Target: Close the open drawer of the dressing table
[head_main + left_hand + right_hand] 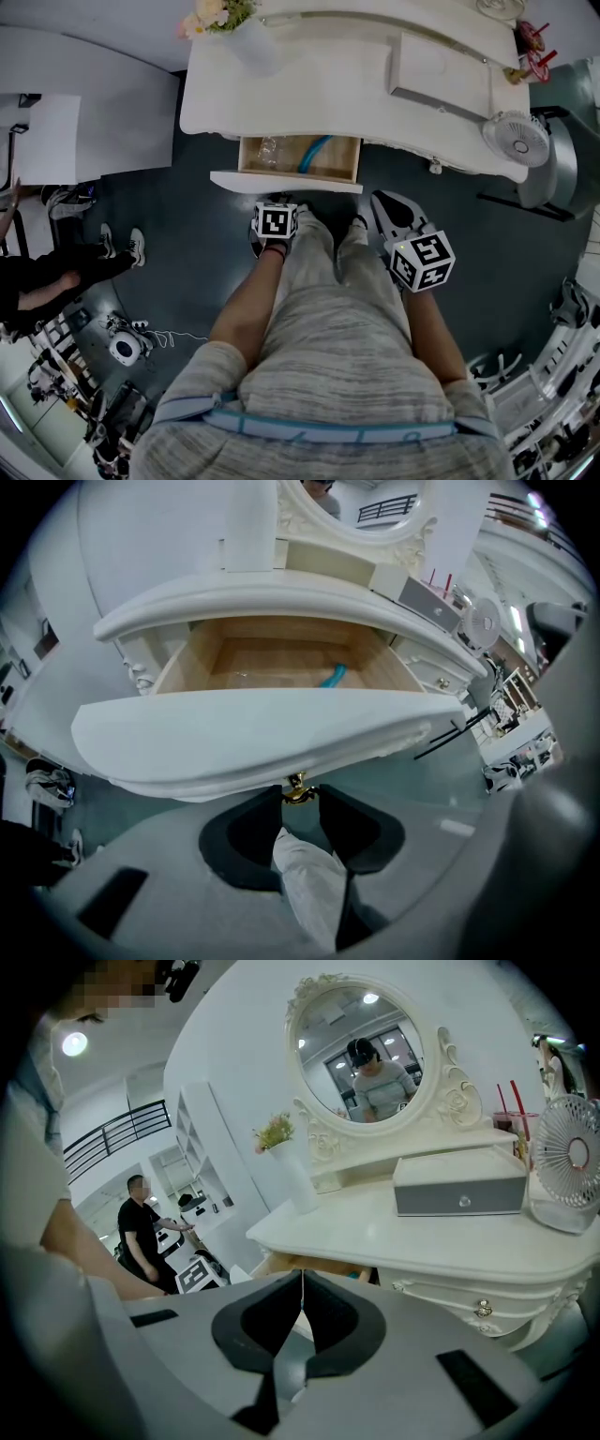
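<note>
White drawer (262, 733) — open, pale wood inside; brass knob (298, 789)

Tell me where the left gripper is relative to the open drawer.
In the left gripper view, the left gripper sits at the middle of the front of the open drawer, jaws gripping its brass knob.

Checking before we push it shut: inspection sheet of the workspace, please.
Surface: white dressing table, middle of top bare.
Job's things: drawer open; gold knob on its front.
Clutter: teal item in drawer; grey box, fan, flower vase on top.
Tools: left tool shut on the knob; right tool shut, empty, clear of the table.
Cables: white cable on floor, left.
Surroundings: mirror; person at left.
</note>
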A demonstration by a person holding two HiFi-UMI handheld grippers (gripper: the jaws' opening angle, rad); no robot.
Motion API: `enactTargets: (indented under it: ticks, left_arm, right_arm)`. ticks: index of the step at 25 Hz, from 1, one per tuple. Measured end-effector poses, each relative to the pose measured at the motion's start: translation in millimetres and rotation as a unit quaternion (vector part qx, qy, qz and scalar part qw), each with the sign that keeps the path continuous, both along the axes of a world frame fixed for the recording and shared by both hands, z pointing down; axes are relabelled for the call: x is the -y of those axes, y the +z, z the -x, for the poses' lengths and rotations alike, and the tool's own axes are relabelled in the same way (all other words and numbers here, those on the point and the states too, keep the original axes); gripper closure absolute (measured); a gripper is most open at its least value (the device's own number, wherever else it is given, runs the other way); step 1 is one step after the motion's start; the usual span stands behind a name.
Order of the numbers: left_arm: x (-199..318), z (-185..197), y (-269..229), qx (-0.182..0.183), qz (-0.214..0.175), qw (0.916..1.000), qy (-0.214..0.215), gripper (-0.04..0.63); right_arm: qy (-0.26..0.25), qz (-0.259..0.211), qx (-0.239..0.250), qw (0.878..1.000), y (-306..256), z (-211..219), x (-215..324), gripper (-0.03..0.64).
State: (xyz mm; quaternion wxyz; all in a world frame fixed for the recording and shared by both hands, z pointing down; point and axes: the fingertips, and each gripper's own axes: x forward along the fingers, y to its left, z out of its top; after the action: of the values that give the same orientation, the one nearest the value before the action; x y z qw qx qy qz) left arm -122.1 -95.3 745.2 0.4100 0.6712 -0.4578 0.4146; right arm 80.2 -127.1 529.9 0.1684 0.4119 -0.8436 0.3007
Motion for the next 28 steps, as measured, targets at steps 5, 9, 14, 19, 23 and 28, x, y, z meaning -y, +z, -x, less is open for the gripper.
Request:
enactTargets:
  ticks: [5, 9, 14, 19, 23, 28]
  left_arm:
    - [18, -2, -3, -0.001, -0.001, 1.0000, 0.010, 0.459]
    - [33, -4, -4, -0.002, 0.000, 0.9999, 0.014, 0.459]
    - [54, -7, -2, -0.008, -0.008, 0.9998, 0.018, 0.459]
    - [75, -10, -5, -0.010, -0.014, 0.9997, 0.018, 0.460]
    - [91, -12, -4, -0.015, -0.022, 0.9995, 0.015, 0.459]
    - [108, -15, -3, -0.023, -0.035, 0.9990, 0.012, 0.460]
  right_arm:
    - [0.012, 0.001, 0.001, 1.000, 2, 0, 12, 0.606]
    - [0.021, 0.004, 0.001, 1.000, 4, -1, 20, 0.606]
    - [0.035, 0.009, -0.001, 0.999, 10, -5, 28, 0.606]
    - [0.047, 0.012, -0.002, 0.999, 13, -10, 34, 0.606]
    - [0.058, 0.013, -0.004, 0.998, 15, -14, 40, 0.606]
    - [0.071, 0.016, -0.007, 0.997, 18, -17, 44, 0.606]
